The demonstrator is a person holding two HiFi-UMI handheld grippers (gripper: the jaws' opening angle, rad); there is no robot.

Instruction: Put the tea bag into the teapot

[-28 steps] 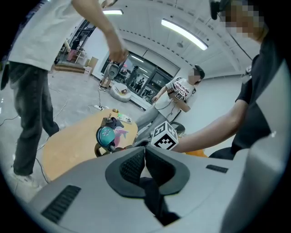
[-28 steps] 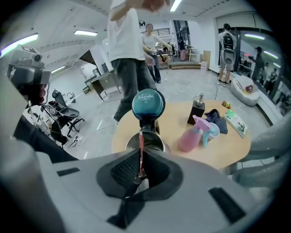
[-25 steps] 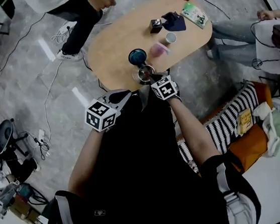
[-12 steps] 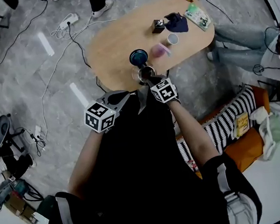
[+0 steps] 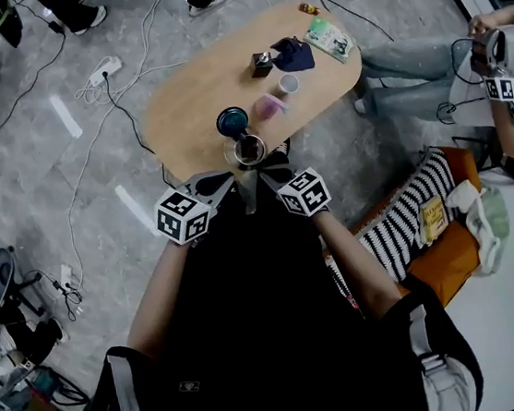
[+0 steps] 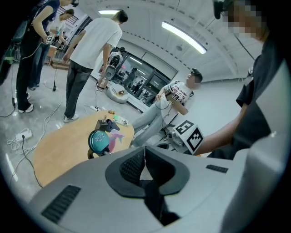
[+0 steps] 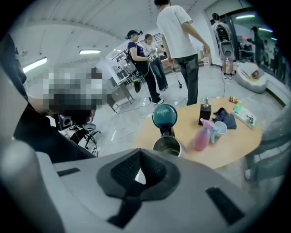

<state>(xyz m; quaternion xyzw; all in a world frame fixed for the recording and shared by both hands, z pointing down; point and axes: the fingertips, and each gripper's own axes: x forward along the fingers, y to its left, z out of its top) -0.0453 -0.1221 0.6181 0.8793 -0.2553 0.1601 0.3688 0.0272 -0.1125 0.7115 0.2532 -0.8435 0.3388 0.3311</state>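
The steel teapot (image 5: 246,150) stands at the near edge of the wooden table (image 5: 183,97), its teal lid (image 5: 232,121) flipped up. The right gripper view shows the pot's open mouth (image 7: 167,146) below the lid (image 7: 164,115). In the left gripper view only the lid (image 6: 98,141) shows. No tea bag is visible in any view. My left gripper (image 5: 232,181) (image 6: 144,152) and right gripper (image 5: 268,172) (image 7: 140,157) are side by side just short of the table edge, both shut with nothing between the pads.
Behind the teapot stand a pink spray bottle (image 5: 270,105), a white cup (image 5: 289,83), a dark cloth (image 5: 293,53), a small dark box (image 5: 261,63) and a green packet (image 5: 329,38). A person sits at the right (image 5: 492,78). A striped cushion (image 5: 407,219) lies beside me. Cables cross the floor.
My right gripper has drawn back from the teapot's rim toward my body. The left gripper has held its place beside it. The head view has shifted, so the table sits further left.
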